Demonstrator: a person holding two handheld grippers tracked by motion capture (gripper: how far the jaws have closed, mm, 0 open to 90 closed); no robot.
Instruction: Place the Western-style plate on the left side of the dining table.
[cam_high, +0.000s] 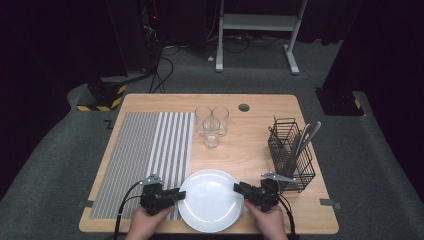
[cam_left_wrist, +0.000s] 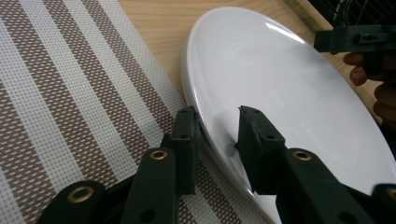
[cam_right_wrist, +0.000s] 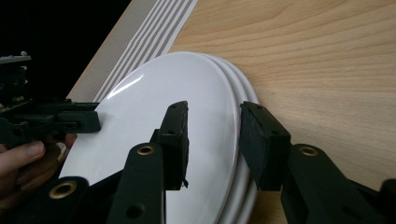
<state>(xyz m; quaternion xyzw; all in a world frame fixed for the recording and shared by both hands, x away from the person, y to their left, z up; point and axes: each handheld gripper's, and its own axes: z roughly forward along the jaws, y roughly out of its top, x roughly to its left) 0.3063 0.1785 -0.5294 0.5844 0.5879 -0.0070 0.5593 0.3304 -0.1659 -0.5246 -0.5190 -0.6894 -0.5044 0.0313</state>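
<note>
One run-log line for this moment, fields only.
left hand-held gripper: open, straddling plate stack left rim | right hand-held gripper: open, straddling right rim | stack: flat on table, partly on placemat

Glasses (cam_high: 211, 125) and basket (cam_high: 291, 155) beyond plates (cam_high: 210, 202)

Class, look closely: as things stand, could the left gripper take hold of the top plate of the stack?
Probably yes. The left gripper already has its open jaws astride the near rim of the top plate, one above and one below, with nothing between; the placemat lies flat beside it.
</note>
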